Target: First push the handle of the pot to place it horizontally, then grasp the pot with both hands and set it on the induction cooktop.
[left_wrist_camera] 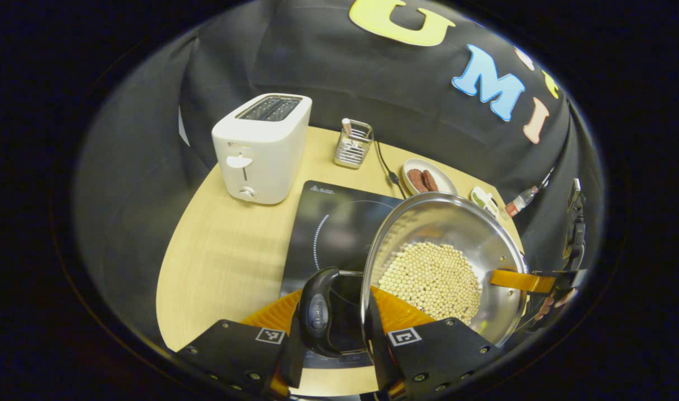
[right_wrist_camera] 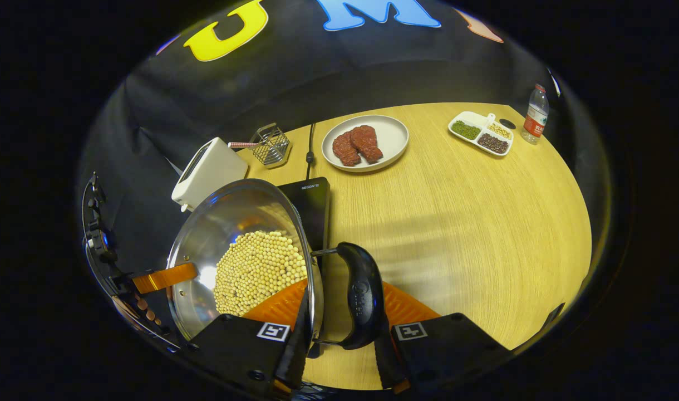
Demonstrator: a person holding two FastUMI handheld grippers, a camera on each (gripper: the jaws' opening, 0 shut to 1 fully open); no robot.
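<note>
the wooden table [right_wrist_camera: 456, 223] carries everything, and the black induction cooktop [left_wrist_camera: 339, 223] lies near its left part, in front of the white toaster [left_wrist_camera: 261, 147] that stands toward the far left edge. the steel pot [left_wrist_camera: 445, 262], its bottom covered with pale beans [left_wrist_camera: 431, 278], appears lifted and hangs over the cooktop's right side, partly past its edge. the plate of meat [right_wrist_camera: 366, 142] sits by the far edge, the divided dish [right_wrist_camera: 481, 133] and a bottle [right_wrist_camera: 535, 120] toward the far right corner, the wire holder [right_wrist_camera: 270, 146] beside the toaster.

the left gripper [left_wrist_camera: 339, 328] is closed around the pot's left loop handle [left_wrist_camera: 320, 312], one finger outside it and one along the rim. the right gripper [right_wrist_camera: 339, 328] clamps the opposite black handle [right_wrist_camera: 362, 301] the same way, both nearly closed.

the step in hand looks like the carry onto the cooktop. to do it well, both grippers should move toward the table's left edge together, keeping the rim level so no beans roll out, until the pot centres over the printed ring [left_wrist_camera: 317, 234]. then lower evenly and release only once the base rests flat. uneven heights could twist a handle out of its grip.
</note>
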